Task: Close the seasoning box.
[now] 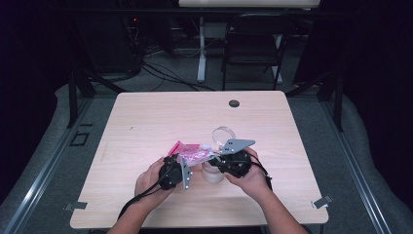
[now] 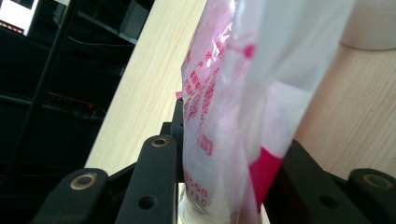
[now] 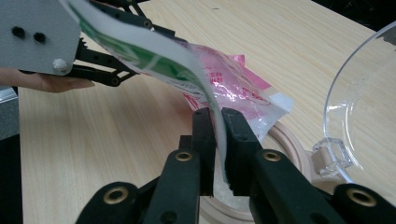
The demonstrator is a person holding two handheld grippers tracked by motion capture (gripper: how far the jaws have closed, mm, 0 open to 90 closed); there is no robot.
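Over the jar (image 1: 213, 173) on the table (image 1: 146, 122), my left tool (image 1: 187, 168) and right tool (image 1: 217, 161) both grip the bag (image 1: 195, 155).

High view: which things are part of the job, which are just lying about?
In the job: plastic bag, left gripper, right gripper, white jar, clear lid.
Lying about: black grommet in the table, folding chair.

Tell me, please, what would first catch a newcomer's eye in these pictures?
The pink-printed plastic bag stands out, stretched between the left gripper and the right gripper at the near middle of the table. Right under it stands a round white container, its clear lid flipped up behind.
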